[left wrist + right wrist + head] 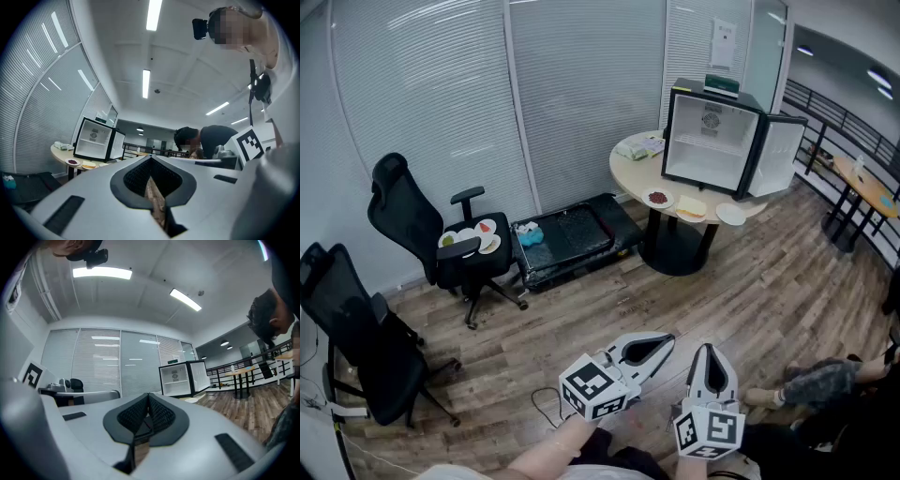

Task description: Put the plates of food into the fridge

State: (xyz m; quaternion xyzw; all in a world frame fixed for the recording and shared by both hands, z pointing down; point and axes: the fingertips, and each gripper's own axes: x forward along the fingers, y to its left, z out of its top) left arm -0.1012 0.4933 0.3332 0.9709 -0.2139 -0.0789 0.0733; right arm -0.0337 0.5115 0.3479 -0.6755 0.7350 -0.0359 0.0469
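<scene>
Wood flooring (581,319) stretches toward the fridge (712,141), door-open on a round table (628,173), with plates of food (691,208) just in front of it, ready for loading. Well short of it, left gripper (668,338) and right gripper (710,349) are closed, empty.

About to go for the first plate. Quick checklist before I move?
1. Door open: ok, the fridge stands open on the round table.
2. Nothing in left gripper: ok, jaws together on nothing.
3. Nothing in right gripper: ok, same.
4. Jaws ready to grasp: not ok, both shut.
5. Plates found: ok, three plates on the table before the fridge, other plates on the office chair seat.
</scene>
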